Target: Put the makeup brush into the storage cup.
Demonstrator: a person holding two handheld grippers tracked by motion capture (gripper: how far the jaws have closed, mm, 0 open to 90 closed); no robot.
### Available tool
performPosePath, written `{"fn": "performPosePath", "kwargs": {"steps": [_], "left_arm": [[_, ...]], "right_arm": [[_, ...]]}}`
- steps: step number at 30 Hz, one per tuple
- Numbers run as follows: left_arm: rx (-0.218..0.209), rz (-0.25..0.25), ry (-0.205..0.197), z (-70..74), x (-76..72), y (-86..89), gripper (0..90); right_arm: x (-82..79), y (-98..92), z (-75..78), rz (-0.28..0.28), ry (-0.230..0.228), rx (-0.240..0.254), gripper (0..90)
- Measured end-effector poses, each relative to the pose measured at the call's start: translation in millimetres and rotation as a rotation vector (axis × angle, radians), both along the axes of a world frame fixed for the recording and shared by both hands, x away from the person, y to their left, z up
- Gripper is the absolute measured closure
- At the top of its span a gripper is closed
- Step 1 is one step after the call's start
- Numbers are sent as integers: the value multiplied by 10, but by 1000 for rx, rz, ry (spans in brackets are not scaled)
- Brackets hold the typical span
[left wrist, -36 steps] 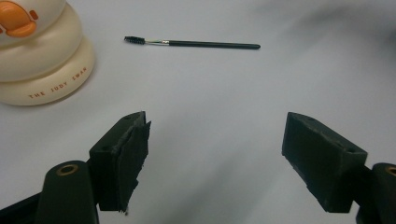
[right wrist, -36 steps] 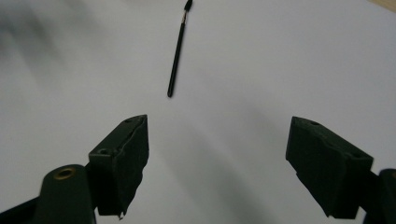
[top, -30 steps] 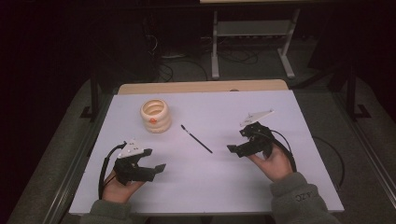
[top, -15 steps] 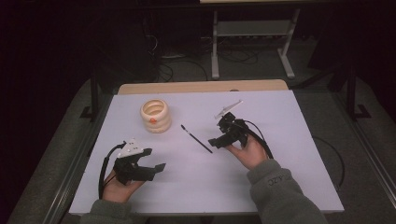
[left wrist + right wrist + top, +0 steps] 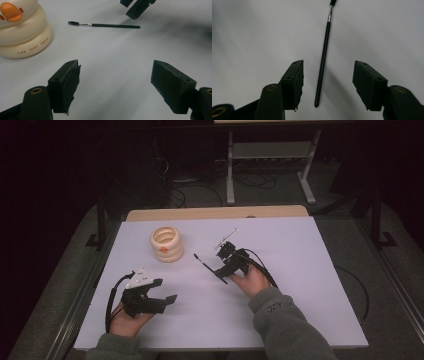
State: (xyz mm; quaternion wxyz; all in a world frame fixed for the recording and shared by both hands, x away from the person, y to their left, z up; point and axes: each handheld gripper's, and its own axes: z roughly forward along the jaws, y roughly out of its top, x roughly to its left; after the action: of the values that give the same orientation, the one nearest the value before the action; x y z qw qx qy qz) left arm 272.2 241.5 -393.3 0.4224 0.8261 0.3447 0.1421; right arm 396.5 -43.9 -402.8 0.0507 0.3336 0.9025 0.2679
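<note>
R gripper [image 5: 327, 82] jaws closing, still apart, straddling black brush [image 5: 323, 60] handle w/o touching. L gripper [image 5: 115, 82] sitting wide open, empty. White table [image 5: 300, 270], dark room.

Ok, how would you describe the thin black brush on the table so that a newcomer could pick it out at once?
On the white table, look right of the cream ringed container. The brush lies flat there, its handle end between the open jaws of the right gripper, which have just been closing. It is a slim black stick with a small bristled tip, the one loose thing lying flat.

Black brush [image 5: 323, 53]; cream ringed pot [image 5: 167, 244], orange duck emblem; white table [image 5: 300, 250].
</note>
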Motion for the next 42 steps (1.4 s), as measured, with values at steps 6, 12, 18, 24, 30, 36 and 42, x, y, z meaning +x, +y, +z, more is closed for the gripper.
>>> {"fn": "performPosePath", "kwargs": {"steps": [6,12,18,24,30,36,42], "left_arm": [[0,0,3,-2,2,-1,225],[5,-3,5,-2,4,2,227],[2,0,6,-6,7,4,228],[1,0,5,-6,7,2,228],[3,-1,7,-8,7,-4,228],[16,-10,5,-10,12,-11,229],[6,-6,8,-16,12,-11,230]], "right_arm": [[41,64,-70,-5,23,-12,488],[80,121,-163,6,53,-44,546],[100,144,-224,17,59,-69,610],[79,167,-219,29,29,-108,673],[68,204,-215,38,16,-135,726],[59,246,-204,37,31,-150,810],[62,285,-195,32,36,-175,850]]}}
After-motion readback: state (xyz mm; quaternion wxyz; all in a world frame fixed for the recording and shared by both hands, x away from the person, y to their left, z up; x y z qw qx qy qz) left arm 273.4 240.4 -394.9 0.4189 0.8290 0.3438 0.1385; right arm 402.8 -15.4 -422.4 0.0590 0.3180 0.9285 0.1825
